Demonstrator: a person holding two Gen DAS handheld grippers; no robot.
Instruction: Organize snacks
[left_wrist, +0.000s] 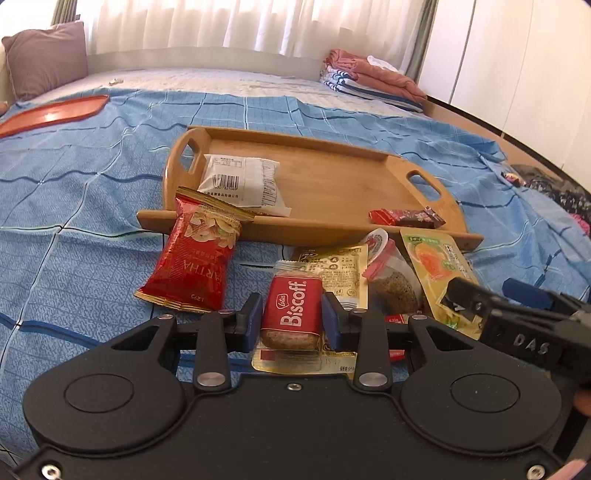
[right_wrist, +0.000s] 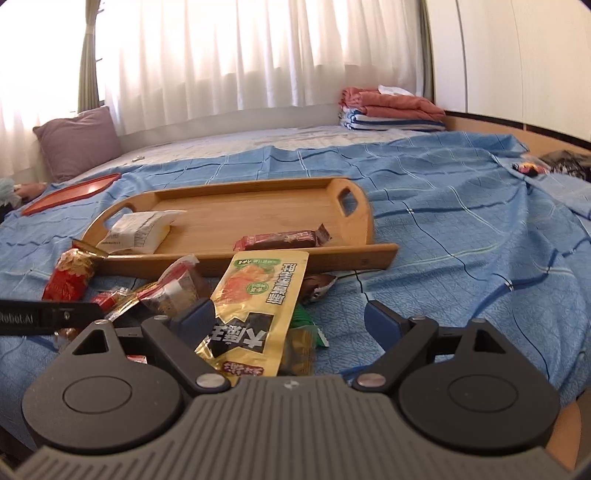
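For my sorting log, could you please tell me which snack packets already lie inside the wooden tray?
Two: the white barcoded packet near the left handle and the dark red bar near the right handle.

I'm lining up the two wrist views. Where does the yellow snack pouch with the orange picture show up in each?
Left wrist: yellow pouch at right, below the tray's front rail.
Right wrist: lower centre, between the open right gripper fingers.
Shared landmark: wooden tray.
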